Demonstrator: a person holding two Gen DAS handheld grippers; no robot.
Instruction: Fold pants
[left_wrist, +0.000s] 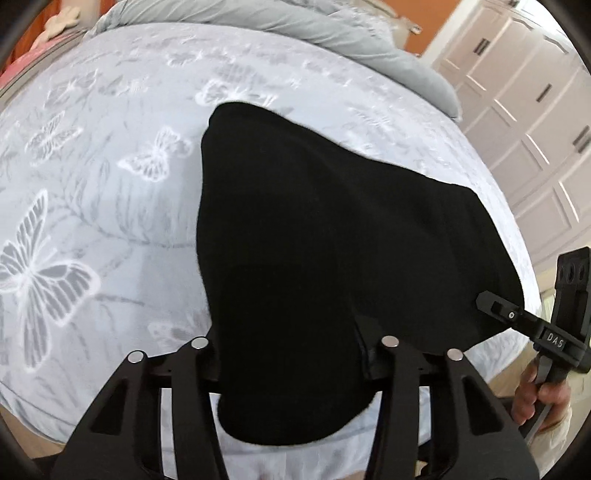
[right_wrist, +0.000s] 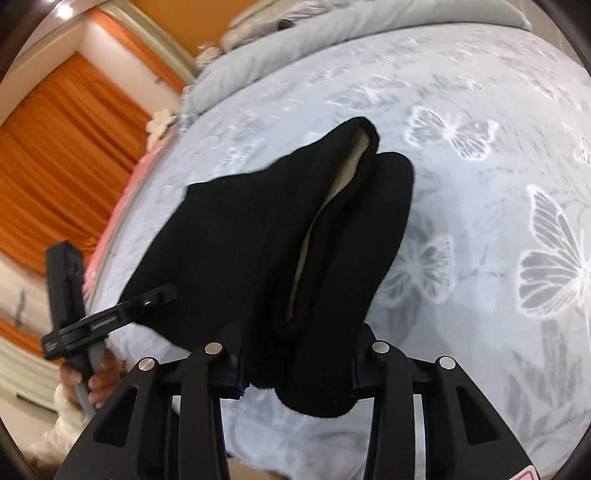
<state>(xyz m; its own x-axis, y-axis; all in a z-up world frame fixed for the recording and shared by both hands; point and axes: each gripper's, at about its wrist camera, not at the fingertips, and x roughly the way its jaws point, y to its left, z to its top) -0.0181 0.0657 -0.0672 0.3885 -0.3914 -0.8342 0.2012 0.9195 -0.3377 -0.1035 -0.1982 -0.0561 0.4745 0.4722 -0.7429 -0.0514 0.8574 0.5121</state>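
The left gripper (left_wrist: 295, 365) clamps one near corner of thick, fuzzy black pants (left_wrist: 332, 240) spread on a butterfly-print bed (left_wrist: 92, 184); the right gripper (right_wrist: 299, 369) pinches the other corner, its pale lining showing.

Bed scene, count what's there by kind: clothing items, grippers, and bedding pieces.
Black pants: 1
Grippers: 2, the left gripper and the right gripper, each closed on the pants
Butterfly bedsheet: 1
Grey duvet: 1
Total: 5
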